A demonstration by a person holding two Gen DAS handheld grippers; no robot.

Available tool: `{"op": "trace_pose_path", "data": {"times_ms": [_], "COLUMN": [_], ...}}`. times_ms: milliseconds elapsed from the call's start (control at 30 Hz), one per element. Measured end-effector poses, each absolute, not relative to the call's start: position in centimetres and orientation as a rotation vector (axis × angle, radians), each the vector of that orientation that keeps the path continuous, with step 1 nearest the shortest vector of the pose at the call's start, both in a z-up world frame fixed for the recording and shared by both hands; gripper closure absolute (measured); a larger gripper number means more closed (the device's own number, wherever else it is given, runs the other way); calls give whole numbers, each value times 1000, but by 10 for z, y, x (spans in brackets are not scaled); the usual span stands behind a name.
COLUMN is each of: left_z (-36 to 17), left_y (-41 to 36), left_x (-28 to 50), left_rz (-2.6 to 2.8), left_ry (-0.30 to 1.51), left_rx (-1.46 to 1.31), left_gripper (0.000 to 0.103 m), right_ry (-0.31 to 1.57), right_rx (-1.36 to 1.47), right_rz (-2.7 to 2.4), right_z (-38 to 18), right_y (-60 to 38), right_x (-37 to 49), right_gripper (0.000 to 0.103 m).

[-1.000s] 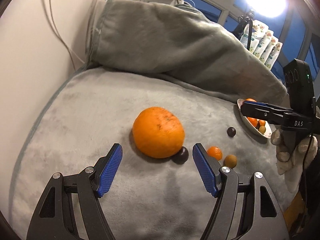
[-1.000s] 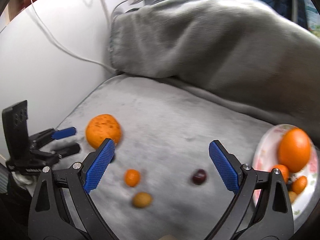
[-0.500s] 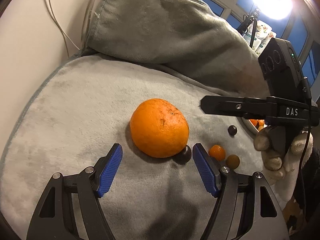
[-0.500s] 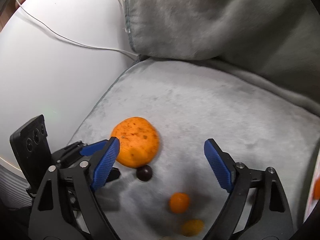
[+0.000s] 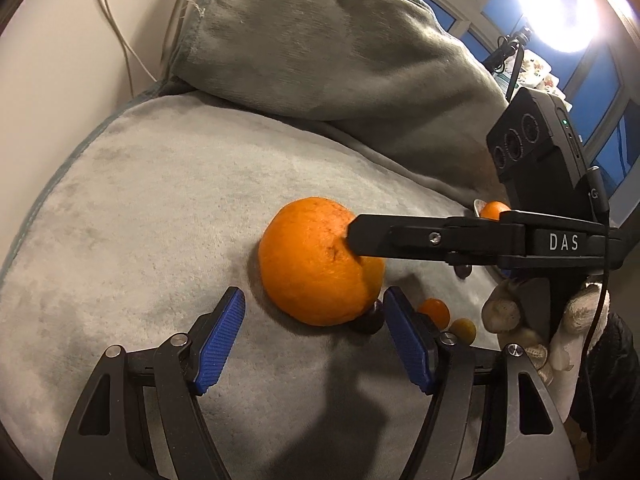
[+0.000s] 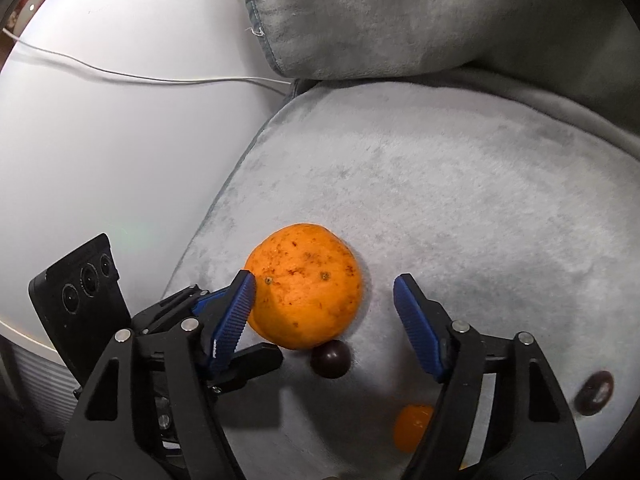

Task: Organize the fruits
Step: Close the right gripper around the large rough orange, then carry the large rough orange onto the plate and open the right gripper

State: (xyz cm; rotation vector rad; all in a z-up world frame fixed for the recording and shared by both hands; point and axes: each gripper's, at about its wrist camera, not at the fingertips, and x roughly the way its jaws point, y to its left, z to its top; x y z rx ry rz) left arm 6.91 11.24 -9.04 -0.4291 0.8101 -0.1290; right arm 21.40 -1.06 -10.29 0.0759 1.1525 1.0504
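A large orange (image 5: 316, 268) (image 6: 306, 284) lies on the grey plush cushion (image 5: 160, 208). A dark round fruit (image 5: 368, 320) (image 6: 331, 359) touches its near side. My left gripper (image 5: 312, 336) is open and empty just short of the orange. My right gripper (image 6: 324, 312) is open, its jaws around the orange's near part; in the left wrist view its black finger (image 5: 400, 238) crosses the orange's top. A small orange fruit (image 5: 435, 311) (image 6: 412, 426), a yellow-brown one (image 5: 463, 327) and another dark fruit (image 6: 595, 393) lie to the right.
A folded grey blanket (image 5: 320, 52) rises behind the cushion. A white wall with a cable (image 6: 120, 76) is on the left. A plate's rim (image 5: 477, 205) holding an orange shows behind the right gripper. Windows and a bright lamp (image 5: 556, 4) are at the far right.
My right gripper has swung left and down to the large orange, so its jaws now flank it. My left gripper has edged closer to the orange.
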Motion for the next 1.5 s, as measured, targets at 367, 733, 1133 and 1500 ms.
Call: {"op": "trace_pose_path", "data": {"times_ms": [367, 733, 1133, 1500], "left_z": [-90, -80, -63, -54], "left_y": [106, 94, 56, 18], "left_x": [75, 73, 90, 101], "left_rz": [-133, -134, -187, -260], "left_ry": [817, 796, 772, 763], "left_rx": [-405, -391, -334, -299], "left_gripper": [42, 43, 43, 43], "right_ry": [1185, 1144, 1082, 1037], "right_rx": [150, 163, 210, 246], "right_rz": [1093, 1080, 1041, 976], "right_z": [-106, -97, -77, -64], "right_y": [-9, -22, -71, -124], "right_x": [213, 211, 214, 215], "right_gripper": [43, 43, 44, 44]}}
